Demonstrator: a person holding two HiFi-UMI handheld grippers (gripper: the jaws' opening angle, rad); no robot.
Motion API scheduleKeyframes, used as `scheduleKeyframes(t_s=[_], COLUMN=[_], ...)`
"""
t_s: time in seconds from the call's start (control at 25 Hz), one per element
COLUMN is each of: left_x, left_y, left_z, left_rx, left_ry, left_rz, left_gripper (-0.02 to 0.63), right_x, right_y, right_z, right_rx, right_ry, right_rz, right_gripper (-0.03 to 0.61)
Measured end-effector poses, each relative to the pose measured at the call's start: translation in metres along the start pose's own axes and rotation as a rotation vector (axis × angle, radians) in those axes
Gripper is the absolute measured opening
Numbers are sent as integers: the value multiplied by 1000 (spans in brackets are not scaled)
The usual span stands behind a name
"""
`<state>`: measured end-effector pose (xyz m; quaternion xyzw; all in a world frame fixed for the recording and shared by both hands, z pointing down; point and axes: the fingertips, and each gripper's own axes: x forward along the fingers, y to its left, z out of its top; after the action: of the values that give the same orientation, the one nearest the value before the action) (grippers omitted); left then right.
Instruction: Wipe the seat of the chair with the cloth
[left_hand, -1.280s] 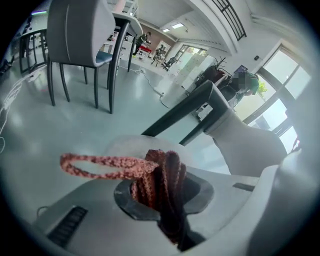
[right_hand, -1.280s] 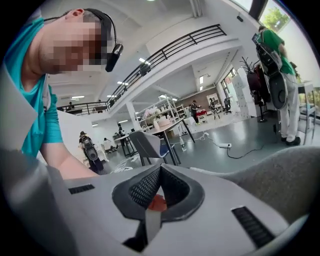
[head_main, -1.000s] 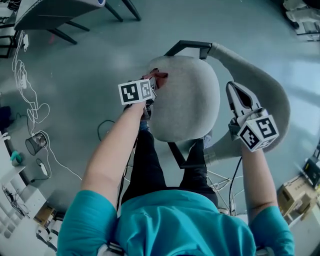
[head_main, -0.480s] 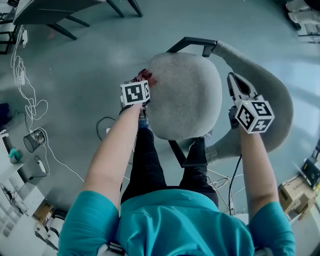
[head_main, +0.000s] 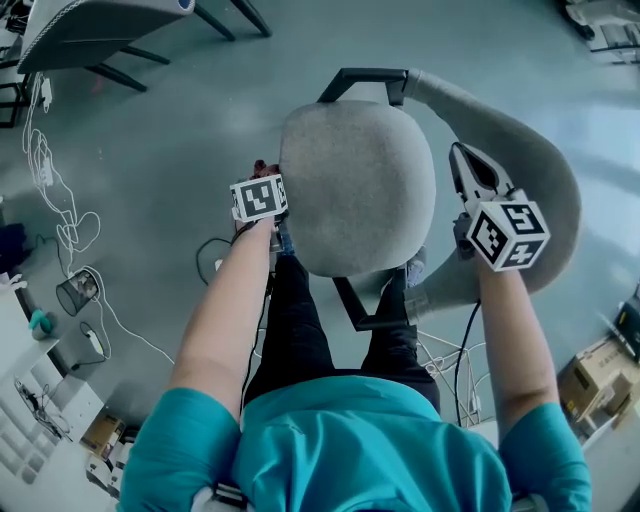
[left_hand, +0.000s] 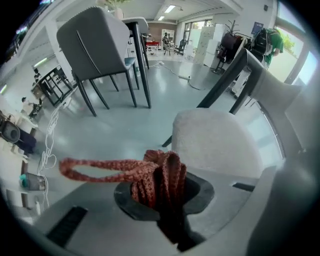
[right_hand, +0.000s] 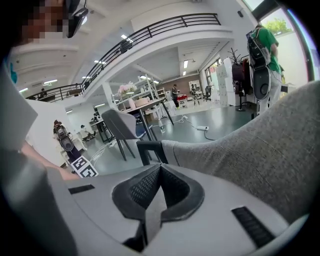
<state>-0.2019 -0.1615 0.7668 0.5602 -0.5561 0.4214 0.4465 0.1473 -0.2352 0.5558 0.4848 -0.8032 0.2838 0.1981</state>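
Slid to nine o'clock off the grey fabric seat (head_main: 355, 185), left gripper (head_main: 259, 178) pinches red knitted cloth (left_hand: 156, 176); right gripper (head_main: 459, 158) is pressed together.

**Teal Shirt, Dark Trousers, Grey Grippers**

A teal shirt (head_main: 370, 445) with short sleeves is worn, seen at the bottom of the head view. Dark trousers (head_main: 300, 330) are seen above it. The left gripper (head_main: 262, 172) and right gripper (head_main: 458, 156) are made of grey plastic with black pads. Each is topped by a white cube (head_main: 508, 235) marked with black squares.
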Motion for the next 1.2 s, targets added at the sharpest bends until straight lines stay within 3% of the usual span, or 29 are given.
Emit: scheduleKeyframes(t_s=[0.12, 0.36, 0.68, 1.2], left_x=[10, 14, 10, 12], left_y=[-25, -36, -51, -143], left_z=[-4, -3, -8, -20], left_rx=[-58, -112, -77, -62], left_ry=[27, 38, 42, 108], left_rz=[-45, -35, -34, -196], left_gripper=[63, 63, 63, 63], right_x=[-5, -16, -29, -43], right_y=[-1, -1, -2, -12], right_z=[1, 4, 13, 19], right_rx=[12, 25, 36, 44], right_ry=[-10, -37, -75, -99], right_rz=[6, 18, 27, 24], right_gripper=[-2, -2, -2, -2])
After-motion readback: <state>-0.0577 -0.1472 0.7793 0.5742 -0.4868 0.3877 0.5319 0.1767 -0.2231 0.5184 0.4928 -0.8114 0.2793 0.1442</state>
